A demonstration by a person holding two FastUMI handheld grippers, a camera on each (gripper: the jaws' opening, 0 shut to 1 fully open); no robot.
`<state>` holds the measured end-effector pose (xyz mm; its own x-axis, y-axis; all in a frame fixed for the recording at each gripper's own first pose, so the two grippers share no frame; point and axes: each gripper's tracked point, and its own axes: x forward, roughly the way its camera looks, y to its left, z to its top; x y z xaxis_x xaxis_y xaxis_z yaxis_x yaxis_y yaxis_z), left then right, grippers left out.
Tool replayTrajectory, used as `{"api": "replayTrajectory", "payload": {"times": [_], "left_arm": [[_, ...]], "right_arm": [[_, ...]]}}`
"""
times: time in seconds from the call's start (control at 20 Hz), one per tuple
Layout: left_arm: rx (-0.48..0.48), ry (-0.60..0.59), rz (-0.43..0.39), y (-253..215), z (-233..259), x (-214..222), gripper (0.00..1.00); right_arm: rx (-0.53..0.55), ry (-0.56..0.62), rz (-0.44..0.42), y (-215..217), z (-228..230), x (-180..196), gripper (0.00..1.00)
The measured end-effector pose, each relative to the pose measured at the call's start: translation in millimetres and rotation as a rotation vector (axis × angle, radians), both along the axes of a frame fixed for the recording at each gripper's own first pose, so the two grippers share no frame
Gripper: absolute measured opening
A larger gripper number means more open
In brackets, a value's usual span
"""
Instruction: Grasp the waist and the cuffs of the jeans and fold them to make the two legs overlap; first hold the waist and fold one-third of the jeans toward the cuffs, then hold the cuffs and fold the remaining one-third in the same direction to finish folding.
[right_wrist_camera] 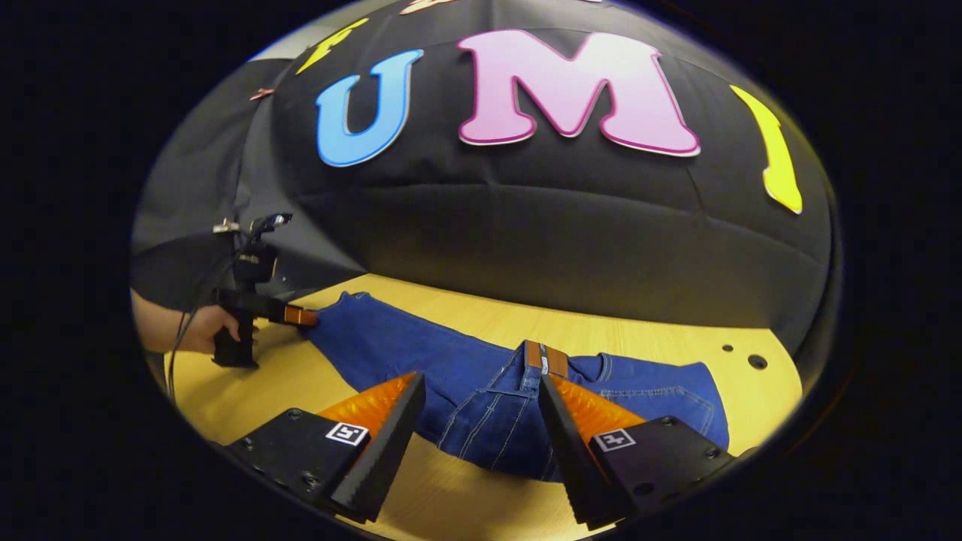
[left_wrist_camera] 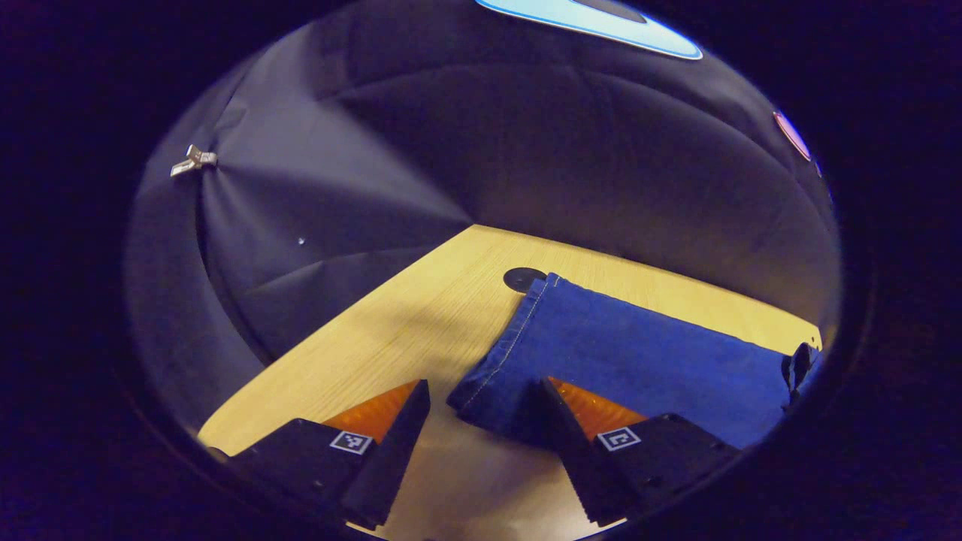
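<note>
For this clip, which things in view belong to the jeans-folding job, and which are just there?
Part of the job:
- jeans
- left hand-held gripper, open at the cuff end
- right hand-held gripper, open at the waist

Just there:
- wooden table
- black round hole cover
- metal clip

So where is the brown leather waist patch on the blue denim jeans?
In the right gripper view, the brown leather patch sits mid-table on the blue denim jeans, just above the open right gripper.

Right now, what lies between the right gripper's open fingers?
The waist of the jeans, lying on the table, sits between the right gripper's fingers in the right gripper view.
</note>
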<state>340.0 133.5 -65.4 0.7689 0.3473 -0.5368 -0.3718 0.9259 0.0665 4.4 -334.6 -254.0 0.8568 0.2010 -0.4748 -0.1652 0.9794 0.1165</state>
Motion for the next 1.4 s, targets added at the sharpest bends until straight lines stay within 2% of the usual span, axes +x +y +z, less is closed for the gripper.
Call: {"api": "replayTrajectory", "payload": {"times": [0.1, 0.15, 0.2, 0.25, 0.3, 0.4, 0.5, 0.55, 0.6, 0.75, 0.85, 1.0, 1.15, 1.2, 1.3, 1.4], "left_arm": [[0.003, 0.024, -0.021, -4, 0, 0, 0.8], [-0.02, 0.035, -0.022, -6, -2, 0, 0.71], [-0.055, 0.035, -0.018, -8, -1, 3, 0.67], [-0.088, 0.039, -0.03, -12, -2, 1, 0.66], [-0.122, 0.033, -0.056, -20, -2, 4, 0.6], [-0.149, 0.042, -0.093, -24, -9, 7, 0.36], [-0.172, 0.042, -0.132, -25, -12, 11, 0.31], [-0.197, 0.041, -0.155, -27, -12, 11, 0.23], [-0.228, 0.03, -0.168, -28, -10, 12, 0.21], [-0.306, -0.01, -0.137, -21, 0, 10, 0.06], [-0.33, -0.013, -0.124, -21, 8, 6, 0.06], [-0.316, -0.054, -0.129, -23, 17, 12, 0.06], [-0.285, -0.128, -0.198, -20, 42, 19, 0.06], [-0.231, -0.112, -0.179, -6, 36, 19, 0.06], [-0.184, -0.041, -0.196, -1, 18, 25, 0.06], [-0.123, 0.076, -0.169, -6, -2, 15, 0.12]], "right_arm": [[0.021, 0.048, -0.037, -11, -4, -4, 0.92], [0.023, 0.067, -0.055, -18, -7, -6, 0.92], [0.016, 0.082, -0.067, -25, -11, -8, 0.92], [-0.026, 0.11, -0.081, -37, -17, -12, 0.86], [-0.067, 0.142, -0.093, -51, -21, -21, 0.91], [-0.085, 0.137, -0.116, -66, -19, -27, 0.94], [-0.076, 0.127, -0.122, -71, -17, -31, 0.94], [-0.079, 0.134, -0.113, -71, -19, -34, 0.94], [-0.089, 0.141, -0.105, -71, -20, -36, 0.94], [-0.086, 0.158, -0.085, -69, -24, -42, 0.95], [-0.068, 0.16, -0.077, -66, -21, -45, 0.95], [-0.084, 0.158, -0.065, -72, -17, -49, 0.94], [-0.102, 0.156, -0.063, -82, -12, -50, 0.94], [-0.099, 0.154, -0.068, -85, -10, -49, 0.94], [-0.091, 0.15, -0.078, -90, -3, -47, 0.94], [-0.109, 0.13, -0.082, -98, 4, -45, 0.94]]}}
